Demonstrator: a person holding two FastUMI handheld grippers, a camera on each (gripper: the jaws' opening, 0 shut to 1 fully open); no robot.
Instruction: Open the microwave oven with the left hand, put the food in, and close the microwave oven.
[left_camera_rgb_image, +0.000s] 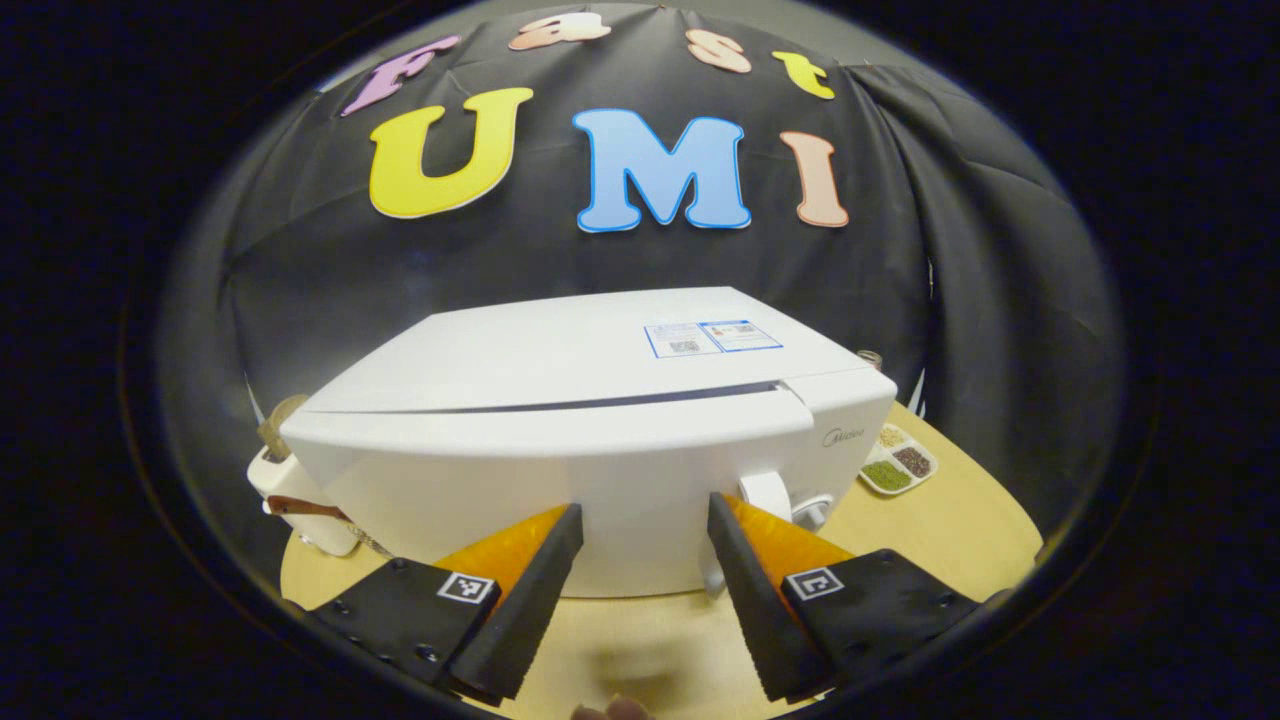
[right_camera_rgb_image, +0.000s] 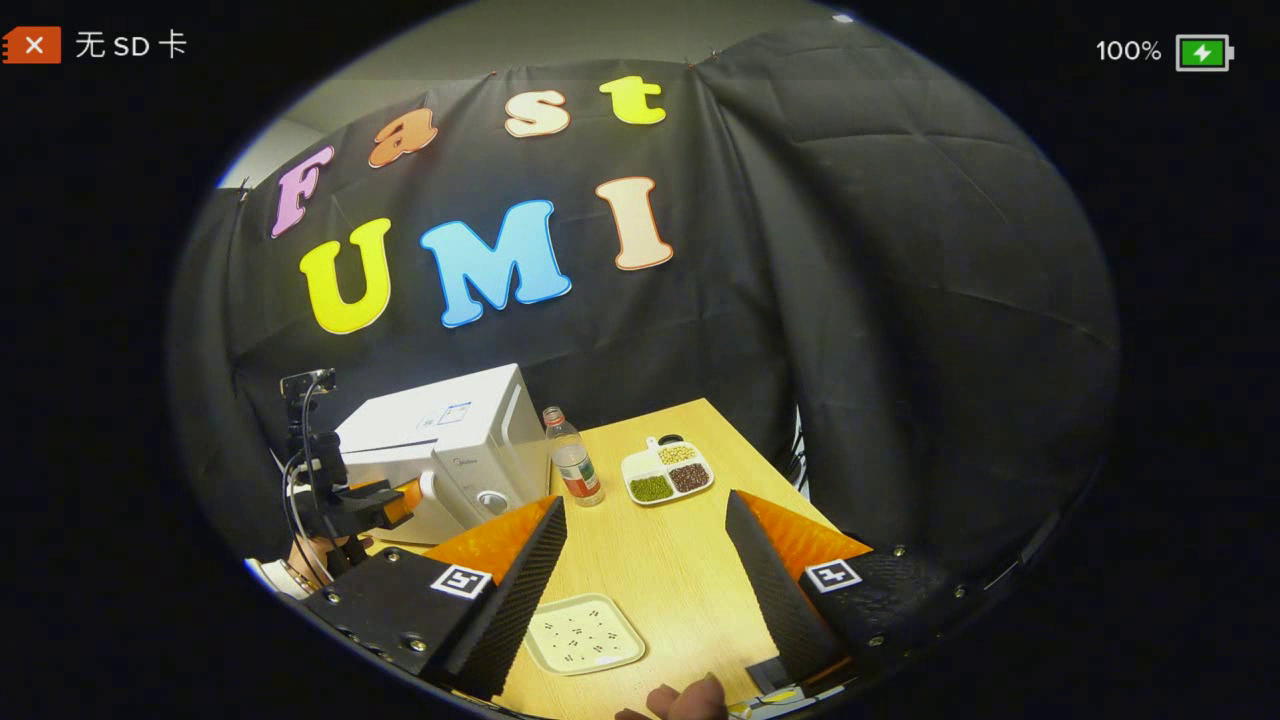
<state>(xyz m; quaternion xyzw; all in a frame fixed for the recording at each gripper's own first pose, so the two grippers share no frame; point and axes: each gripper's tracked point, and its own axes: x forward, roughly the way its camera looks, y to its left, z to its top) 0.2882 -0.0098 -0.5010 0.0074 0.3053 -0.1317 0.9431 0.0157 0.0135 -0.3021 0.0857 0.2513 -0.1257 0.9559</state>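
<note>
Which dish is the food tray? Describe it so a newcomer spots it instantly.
Start at the white microwave on the wooden table. To its right stands a clear bottle, then the white tray. Unlike the plain speckled plate by the right gripper, it has compartments of green, dark and pale grains.

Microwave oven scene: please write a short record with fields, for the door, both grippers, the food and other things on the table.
microwave oven: white, door shut, on the wooden table
left gripper: open, in front of the door, not touching it
right gripper: open, holding nothing, above the table
square plate: pale, dark specks on it, below the right gripper
divided dish: three kinds of grain, right of the oven
bottle: upright, between oven and divided dish
</note>
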